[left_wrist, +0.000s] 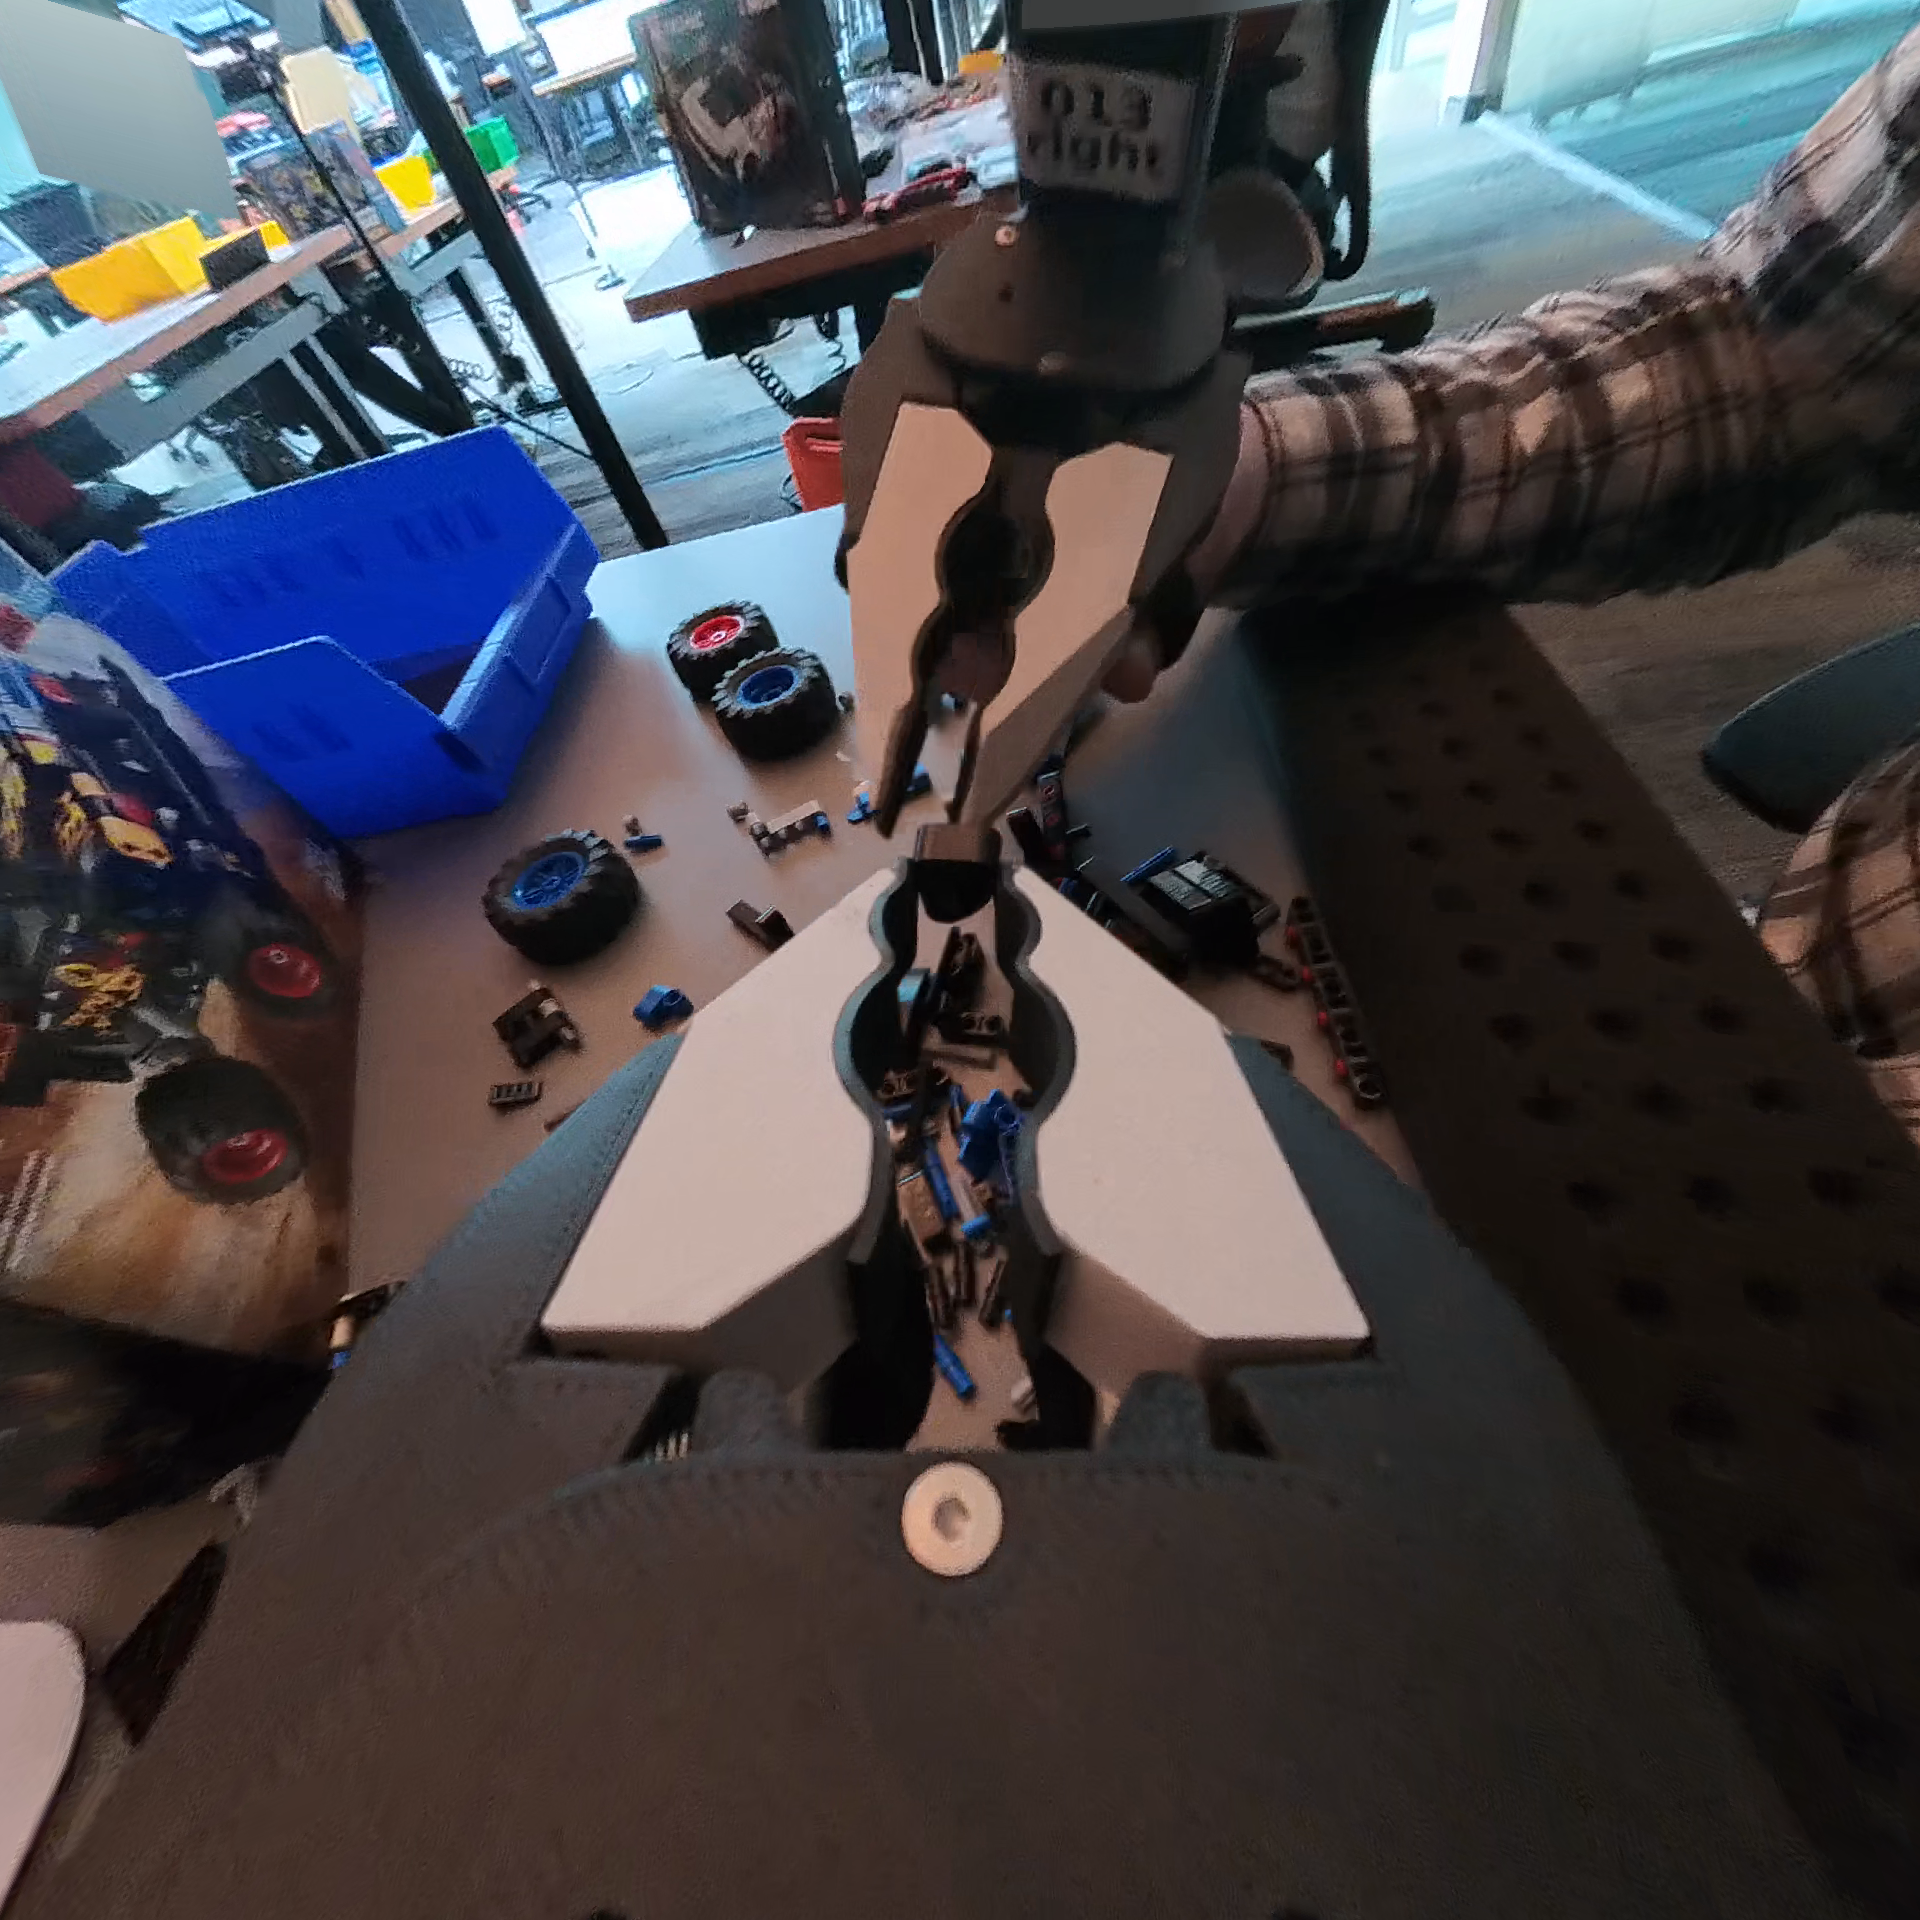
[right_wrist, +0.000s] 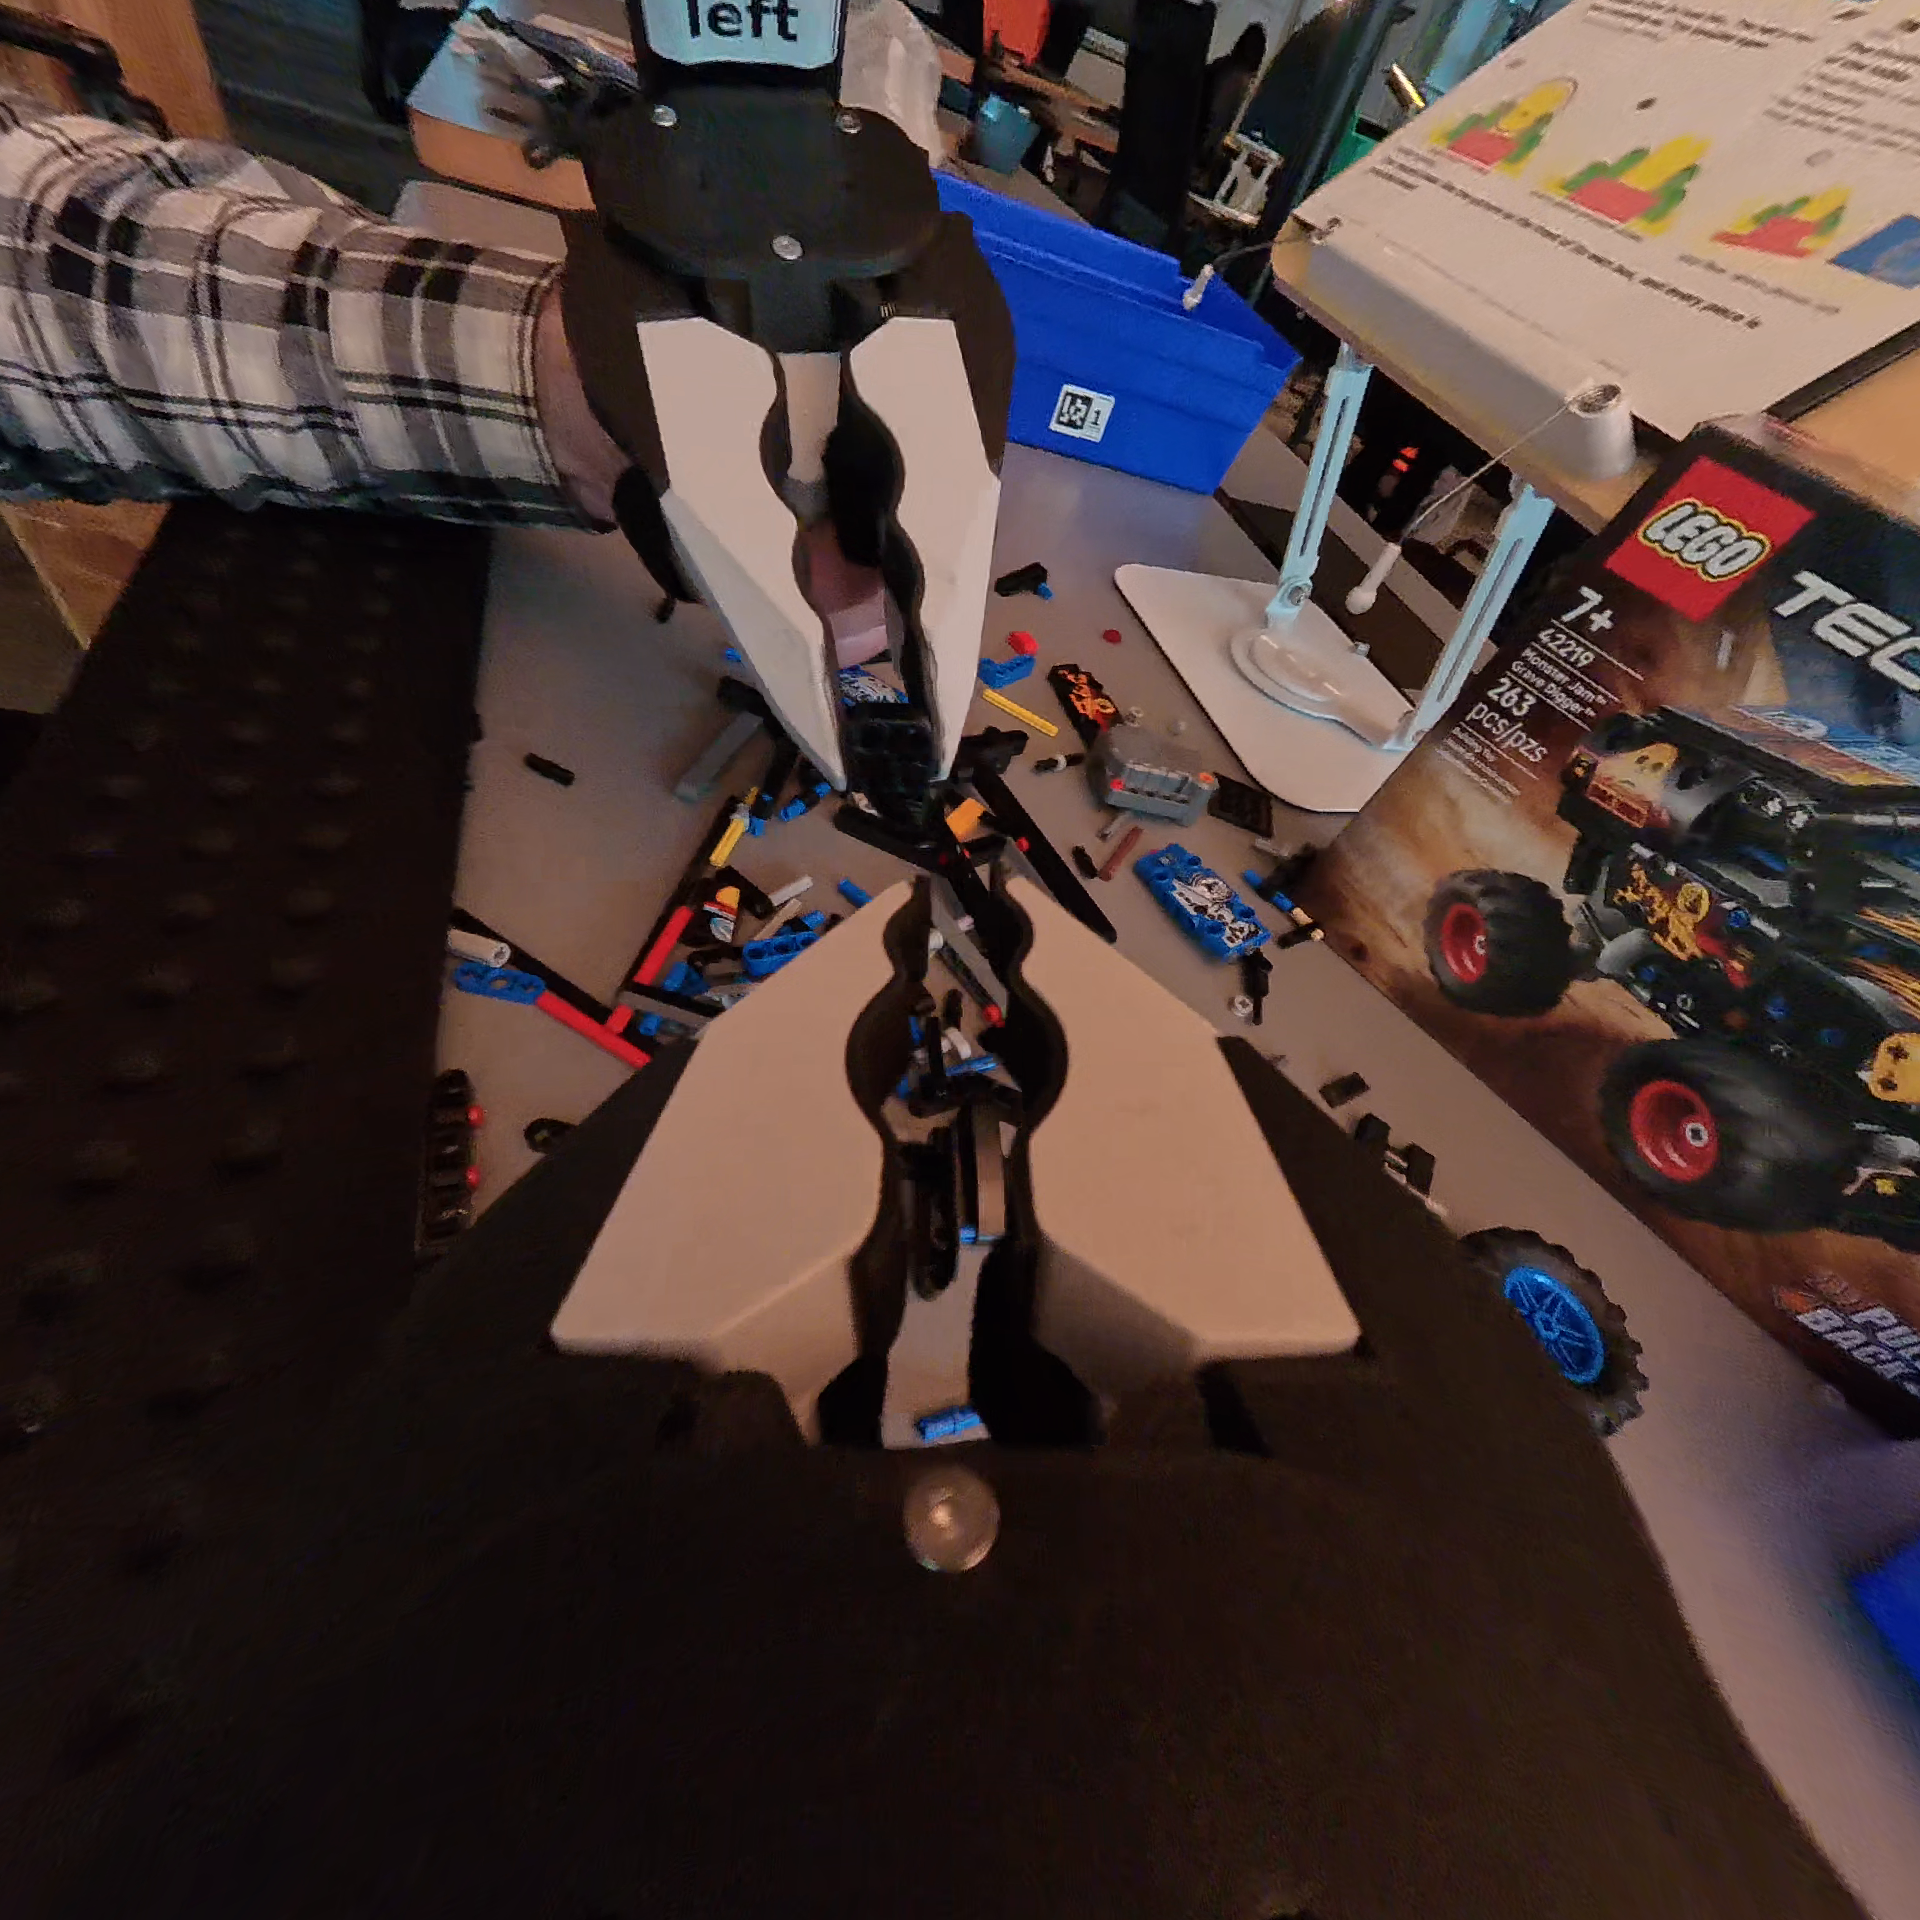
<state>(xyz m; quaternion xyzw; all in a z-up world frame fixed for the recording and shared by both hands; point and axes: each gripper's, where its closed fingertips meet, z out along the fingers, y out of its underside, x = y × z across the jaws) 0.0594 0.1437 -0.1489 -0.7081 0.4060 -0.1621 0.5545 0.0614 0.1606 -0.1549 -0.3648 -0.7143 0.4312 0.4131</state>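
My left gripper (left_wrist: 951, 873) is shut on a small black building-toy piece (left_wrist: 951, 847) and holds it above the grey table (left_wrist: 644, 831). My right gripper (left_wrist: 930, 816) comes in from above, tips almost touching that piece, shut on a thin dark rod (left_wrist: 971, 743). In the right wrist view my right gripper (right_wrist: 961, 894) faces the left gripper (right_wrist: 888, 769), which pinches the black holed piece (right_wrist: 888, 748). The rod's end is hard to tell apart from the loose parts (right_wrist: 727, 935) below. Plaid sleeves (left_wrist: 1558, 436) (right_wrist: 260, 343) are behind both grippers.
A blue bin (left_wrist: 364, 623) stands at the table's far left, with three toy wheels (left_wrist: 561, 894) near it. The set's box (right_wrist: 1662, 883) and a white booklet stand (right_wrist: 1299, 665) are on one side. A black perforated mat (left_wrist: 1558, 935) borders the other. Both grippers' tips are close together, under 4 cm apart.
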